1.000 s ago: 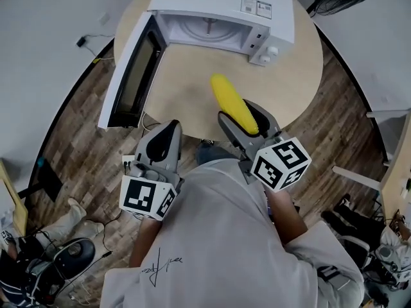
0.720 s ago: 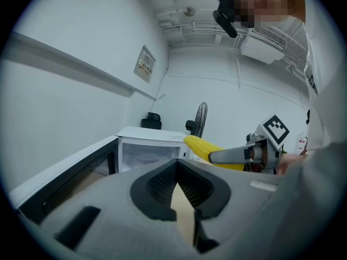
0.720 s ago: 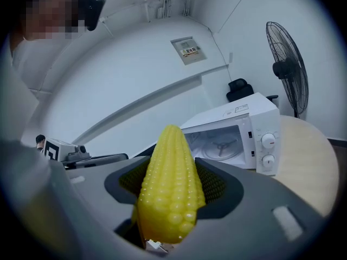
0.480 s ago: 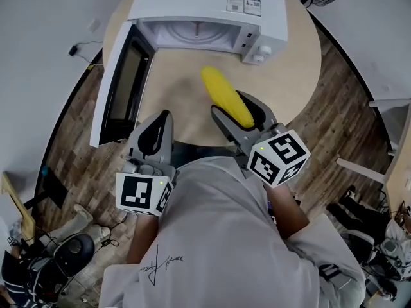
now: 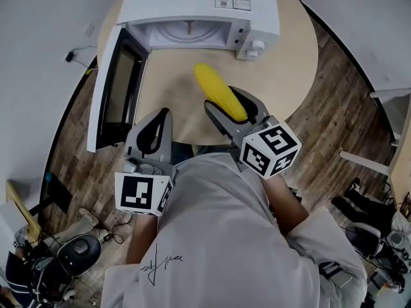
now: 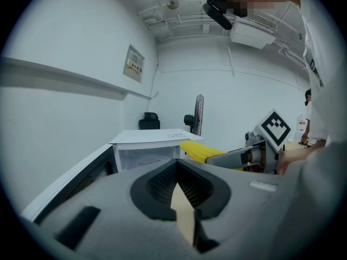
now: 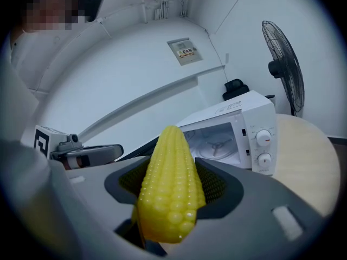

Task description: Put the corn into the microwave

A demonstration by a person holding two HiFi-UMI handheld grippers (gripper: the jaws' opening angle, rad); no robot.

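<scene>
A: Listing item: corn (image 5: 215, 90), clamped in right claw (image 5: 228, 101), held above worktop (image 5: 282, 63), short of open microwave (image 5: 192, 11).

B: Hazards: cob might slip forward out of the pads; its tip could strike the frame. Left claw (image 5: 156, 117) closed, empty.

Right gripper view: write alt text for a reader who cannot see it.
A yellow corn cob is clamped in the dark padded jaws of the right gripper, filling the foreground. Behind it, a white microwave stands open on a tan table, with a fan beyond.
</scene>
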